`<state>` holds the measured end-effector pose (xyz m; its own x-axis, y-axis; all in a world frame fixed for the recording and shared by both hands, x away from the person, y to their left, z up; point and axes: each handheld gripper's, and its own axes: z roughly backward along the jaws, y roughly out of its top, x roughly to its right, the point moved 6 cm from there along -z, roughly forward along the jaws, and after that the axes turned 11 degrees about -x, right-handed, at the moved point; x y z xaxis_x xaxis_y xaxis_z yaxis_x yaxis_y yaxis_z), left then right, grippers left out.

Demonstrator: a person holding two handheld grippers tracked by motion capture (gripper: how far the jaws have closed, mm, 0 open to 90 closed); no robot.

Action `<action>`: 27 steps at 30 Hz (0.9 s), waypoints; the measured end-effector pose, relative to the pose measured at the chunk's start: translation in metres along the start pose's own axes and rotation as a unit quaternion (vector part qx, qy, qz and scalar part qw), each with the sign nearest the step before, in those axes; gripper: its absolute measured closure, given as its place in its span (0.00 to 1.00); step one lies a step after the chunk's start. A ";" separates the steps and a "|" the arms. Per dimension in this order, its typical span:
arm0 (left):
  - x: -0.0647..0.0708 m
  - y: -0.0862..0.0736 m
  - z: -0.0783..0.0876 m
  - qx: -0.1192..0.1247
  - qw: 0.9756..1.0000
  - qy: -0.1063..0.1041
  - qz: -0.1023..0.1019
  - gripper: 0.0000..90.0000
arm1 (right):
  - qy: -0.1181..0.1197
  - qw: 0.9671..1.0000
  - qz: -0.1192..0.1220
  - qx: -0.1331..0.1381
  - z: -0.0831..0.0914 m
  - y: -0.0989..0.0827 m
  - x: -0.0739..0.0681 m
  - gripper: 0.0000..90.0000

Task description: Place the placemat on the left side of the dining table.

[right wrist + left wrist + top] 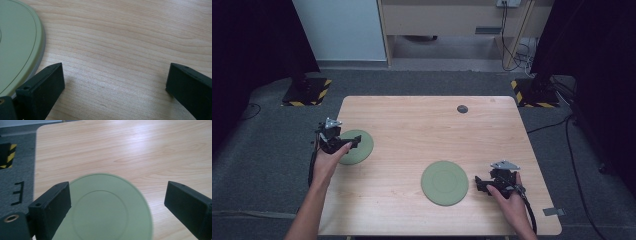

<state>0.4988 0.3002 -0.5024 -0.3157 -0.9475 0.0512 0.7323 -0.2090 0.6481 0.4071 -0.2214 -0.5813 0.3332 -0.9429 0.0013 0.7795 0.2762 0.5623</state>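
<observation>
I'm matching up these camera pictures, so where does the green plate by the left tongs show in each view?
High view: green plate near the wooden tabletop's left edge.
Left gripper view: bottom centre.
Right gripper view: the left-edge plate is the other one.
Shared landmark: the wooden tabletop.

A light wooden table [427, 125] is standing on grey carpet [262, 150]. Beyond the table, a pale panel [339, 30] and a wooden cabinet [452, 17] are lining the far wall. Hazard-striped black bases [307, 92] are flanking the table's far corners, and cables [512, 50] are trailing behind it.
</observation>
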 end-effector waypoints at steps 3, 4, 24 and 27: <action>0.014 -0.001 0.005 0.002 1.000 -0.014 -0.008 0.06 | 0.001 1.000 0.000 0.000 0.000 0.000 0.000 0.02; 0.018 -0.001 0.006 0.002 1.000 -0.016 -0.014 0.06 | 0.001 1.000 0.000 0.000 0.000 0.000 0.000 0.02; 0.092 -0.021 0.013 0.005 0.996 -0.067 -0.058 0.04 | 0.002 1.000 0.002 0.001 0.000 0.000 0.000 0.02; 0.101 -0.023 0.012 0.003 0.995 -0.069 -0.067 0.04 | 0.002 1.000 0.002 0.001 0.000 0.000 0.000 0.02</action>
<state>0.4424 0.2118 -0.5035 -0.4908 -0.8686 0.0680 0.6743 -0.3293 0.6610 0.4066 -0.2216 -0.5813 0.3388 -0.9409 0.0008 0.7773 0.2803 0.5632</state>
